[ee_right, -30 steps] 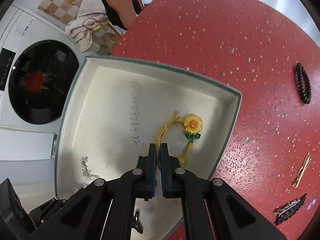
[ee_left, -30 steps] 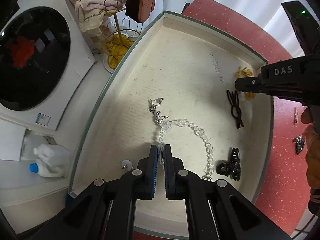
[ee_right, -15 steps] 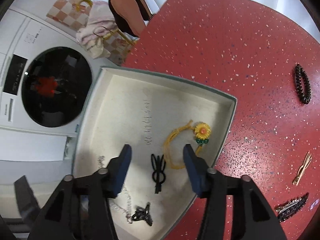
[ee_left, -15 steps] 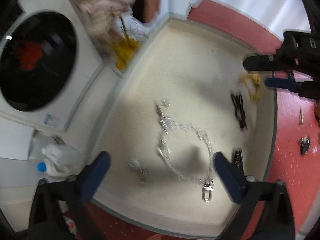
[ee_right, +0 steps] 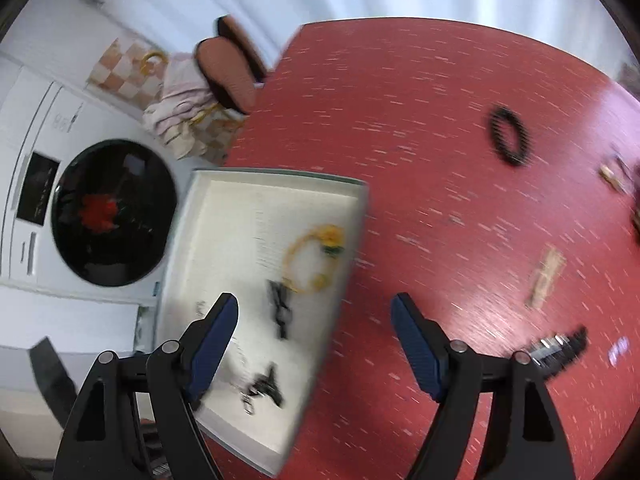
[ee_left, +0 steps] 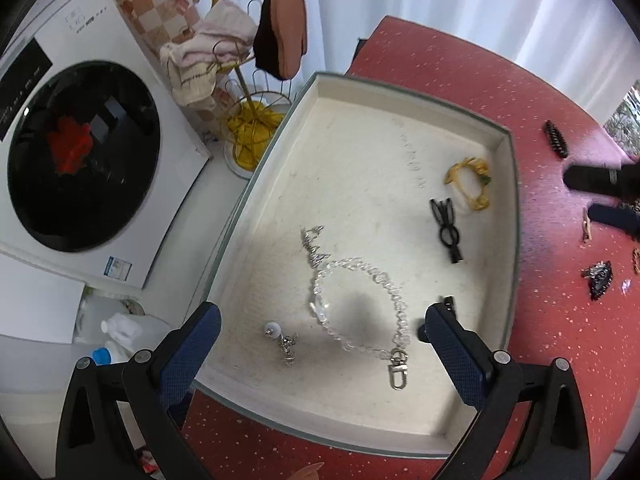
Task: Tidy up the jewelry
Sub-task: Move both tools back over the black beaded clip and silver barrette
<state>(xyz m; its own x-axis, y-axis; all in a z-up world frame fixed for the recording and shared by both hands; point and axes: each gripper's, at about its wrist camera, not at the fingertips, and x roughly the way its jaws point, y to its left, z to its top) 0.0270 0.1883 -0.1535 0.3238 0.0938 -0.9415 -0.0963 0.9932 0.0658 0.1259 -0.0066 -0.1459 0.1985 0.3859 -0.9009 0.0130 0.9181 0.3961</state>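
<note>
A cream-lined tray (ee_left: 508, 216) sits on the red table. In it lie a clear bead chain (ee_left: 360, 300), a small silver charm (ee_left: 282, 340), a black bow clip (ee_left: 446, 228) and a yellow sunflower hair tie (ee_left: 470, 188). A black claw clip (ee_left: 444, 308) shows partly behind one finger. My left gripper (ee_left: 320, 316) hangs open above the chain, holding nothing. My right gripper (ee_right: 314, 304) is over the tray's right rim (ee_right: 352, 240), its jaws opening with nothing between them. The hair tie (ee_right: 312, 248) lies just beyond it. The right gripper (ee_left: 588, 196) also shows at the left wrist view's right edge.
On the red table (ee_right: 420, 120) right of the tray lie a black oval hair clip (ee_right: 508, 136), a gold clip (ee_right: 546, 276) and a dark sparkly barrette (ee_right: 560, 348). A washing machine (ee_left: 80, 152), a towel rack (ee_left: 224, 60) and plastic bottles (ee_left: 120, 332) are left of the table.
Both grippers went from shut to open. The left one let go of the bead chain and rose. The right one let go of the yellow hair tie and swung right, toward the tray's rim.
</note>
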